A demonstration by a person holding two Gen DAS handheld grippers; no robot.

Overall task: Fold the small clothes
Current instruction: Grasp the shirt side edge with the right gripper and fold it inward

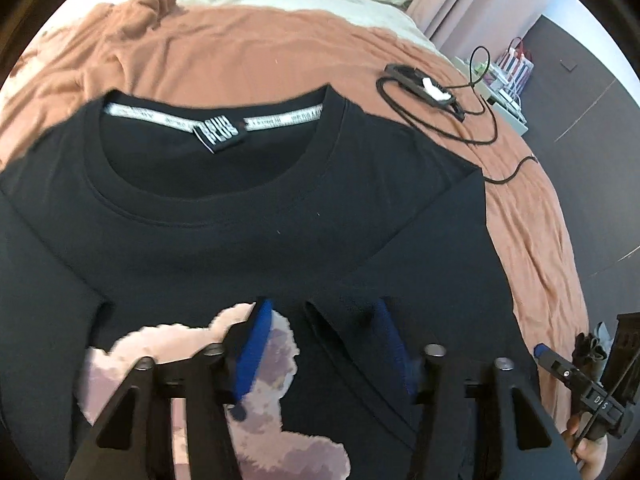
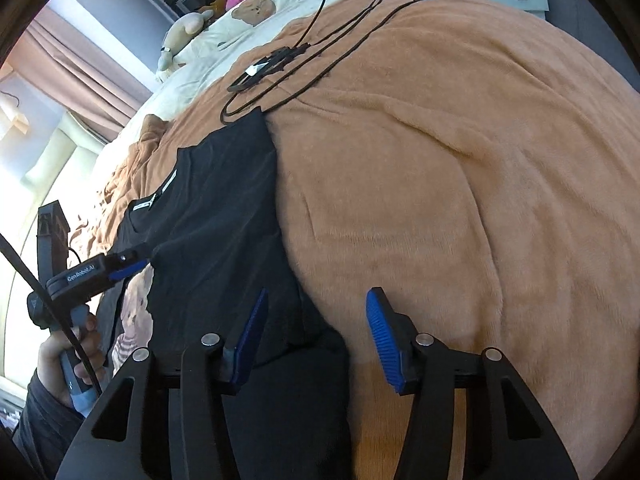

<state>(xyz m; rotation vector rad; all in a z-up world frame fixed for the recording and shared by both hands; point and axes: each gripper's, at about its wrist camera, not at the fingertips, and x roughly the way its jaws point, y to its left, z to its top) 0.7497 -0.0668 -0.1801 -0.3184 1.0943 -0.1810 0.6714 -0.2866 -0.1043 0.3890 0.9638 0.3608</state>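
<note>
Lying face-up on the brown fleece blanket, the black T-shirt has its collar and neck label toward the pillows and its right side already folded inward — a straight edge runs along the fabric there, which suggests a lengthwise fold is under way. The left gripper hangs just above the shirt's chest, over the pale printed graphic, its blue pads spread apart and holding nothing; a folded sleeve edge lies between them, so it looks placed either to smooth that flap or to take a fresh hold. The right gripper sits low at the shirt's folded right edge, likewise released, one pad over black cloth and the other over bare blanket, pointing along the fold line toward the collar. In the right wrist view the person's left hand grips the other tool's handle, angled down toward the shirt. A black cable and small device rest on the blanket beyond the shoulder, clear of the garment.
</note>
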